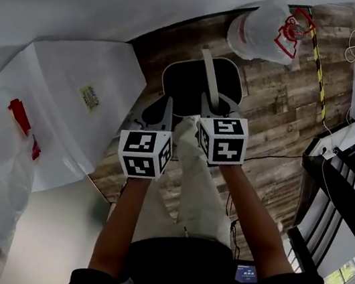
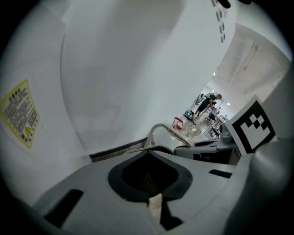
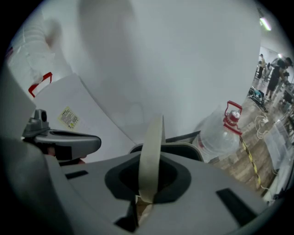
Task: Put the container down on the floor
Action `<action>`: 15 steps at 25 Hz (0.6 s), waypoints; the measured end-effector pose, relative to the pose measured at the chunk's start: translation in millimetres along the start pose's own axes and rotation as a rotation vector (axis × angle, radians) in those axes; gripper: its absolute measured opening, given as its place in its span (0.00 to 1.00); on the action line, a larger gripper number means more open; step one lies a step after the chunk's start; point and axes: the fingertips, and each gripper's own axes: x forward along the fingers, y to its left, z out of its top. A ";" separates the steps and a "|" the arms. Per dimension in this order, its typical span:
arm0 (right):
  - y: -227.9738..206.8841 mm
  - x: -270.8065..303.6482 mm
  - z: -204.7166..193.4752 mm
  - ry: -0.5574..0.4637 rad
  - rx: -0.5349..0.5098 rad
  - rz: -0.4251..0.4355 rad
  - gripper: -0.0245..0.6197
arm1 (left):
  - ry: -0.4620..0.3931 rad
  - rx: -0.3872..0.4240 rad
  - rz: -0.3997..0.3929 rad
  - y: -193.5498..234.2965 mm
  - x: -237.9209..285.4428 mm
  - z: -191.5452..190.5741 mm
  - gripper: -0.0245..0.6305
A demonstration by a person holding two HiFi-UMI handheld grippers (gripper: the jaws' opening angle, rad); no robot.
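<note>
- The floor (image 1: 273, 100) under the load is wood plank with cables trailing across it further out. Land on bare planks; a cable under the base would leave the load rocking.
- The white cabinet (image 1: 74, 72) stands just beside your left. In my judgement a swing that way would knock the load against its panel.
- The water bottle (image 1: 262, 30) lies near, beyond the drop spot. A forward swing could strike it.
- The container (image 1: 194, 83) is black and hangs below both grippers over the floor, close in front of your leg. I cannot tell whether its base touches yet.
- The right gripper (image 3: 146, 195) is clamped on the handle — it appears to carry the whole weight. Opening it before the base rests flat means a drop.
- The left gripper (image 2: 154, 193) has its jaws drawn together on nothing I can see, close beside the rim. It offers no evident backup.
- The handle (image 3: 150, 160) is a thin pale band pinched at one point — it could slide or twist, tipping the container on landing.
</note>
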 end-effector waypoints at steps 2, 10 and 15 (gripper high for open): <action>-3.2 12.4 -10.2 0.017 0.002 -0.001 0.09 | 0.015 -0.008 0.003 6.0 10.1 -11.2 0.06; -11.8 59.0 -44.4 0.070 0.035 0.001 0.09 | 0.046 -0.077 0.036 32.8 46.4 -42.4 0.06; -17.6 82.6 -59.4 0.095 0.036 -0.003 0.09 | 0.066 -0.079 0.028 39.9 67.6 -57.5 0.06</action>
